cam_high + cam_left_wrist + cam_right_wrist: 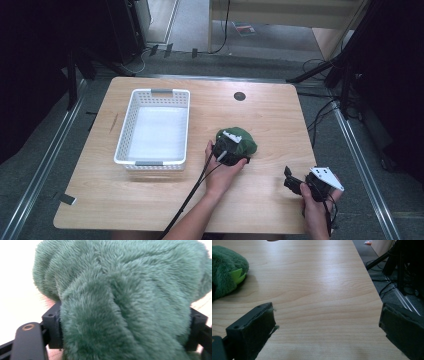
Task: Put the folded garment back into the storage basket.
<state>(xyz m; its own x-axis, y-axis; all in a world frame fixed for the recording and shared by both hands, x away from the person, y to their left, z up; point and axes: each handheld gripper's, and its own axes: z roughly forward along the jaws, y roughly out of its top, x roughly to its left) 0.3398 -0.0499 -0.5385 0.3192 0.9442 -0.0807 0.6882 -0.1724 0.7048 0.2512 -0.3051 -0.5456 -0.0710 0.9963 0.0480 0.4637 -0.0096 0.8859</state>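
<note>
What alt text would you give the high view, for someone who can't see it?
A person's left gripper closes on a green plush toy at the middle of a wooden table, right of an empty white plastic basket. The right gripper rests open near the table's front right corner.

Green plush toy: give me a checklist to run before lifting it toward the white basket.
1. Left claw around the green plush toy, fur bulging between its jaws: ok.
2. Jaws firmly closed on it: cannot tell.
3. White basket open and unoccupied: ok.
4. Table stretch between toy and basket free of obstacles: ok.
5. Right claw open, apart from the toy, near the table's front right: ok.
6. Left claw's cable trailing toward the person, away from the basket: ok.
</note>
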